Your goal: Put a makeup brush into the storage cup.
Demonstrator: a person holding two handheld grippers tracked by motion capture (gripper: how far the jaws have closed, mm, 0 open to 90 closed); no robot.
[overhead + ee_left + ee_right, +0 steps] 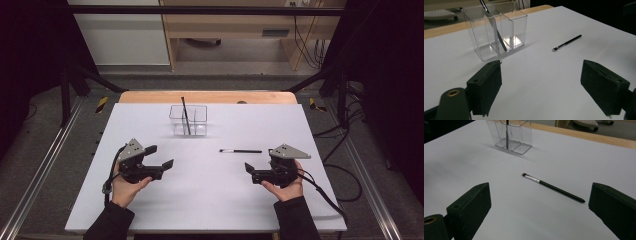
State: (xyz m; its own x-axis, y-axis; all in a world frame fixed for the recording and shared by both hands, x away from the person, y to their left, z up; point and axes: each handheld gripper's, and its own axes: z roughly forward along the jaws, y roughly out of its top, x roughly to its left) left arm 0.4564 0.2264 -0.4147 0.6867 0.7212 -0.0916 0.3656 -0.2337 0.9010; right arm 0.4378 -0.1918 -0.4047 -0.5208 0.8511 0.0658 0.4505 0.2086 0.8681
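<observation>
Brush is lying flat on the counter just ahead of your right claw, long axis crosswise to it; both claws are sitting spread and empty, the left claw farther off.

The table is plain white, with a light wooden strip along its far edge; the divided holder is clear and colourless; the brush lying flat has a black handle, silver ferrule and dark tip; both grippers' jaws are matte black; the sleeves are black.
</observation>
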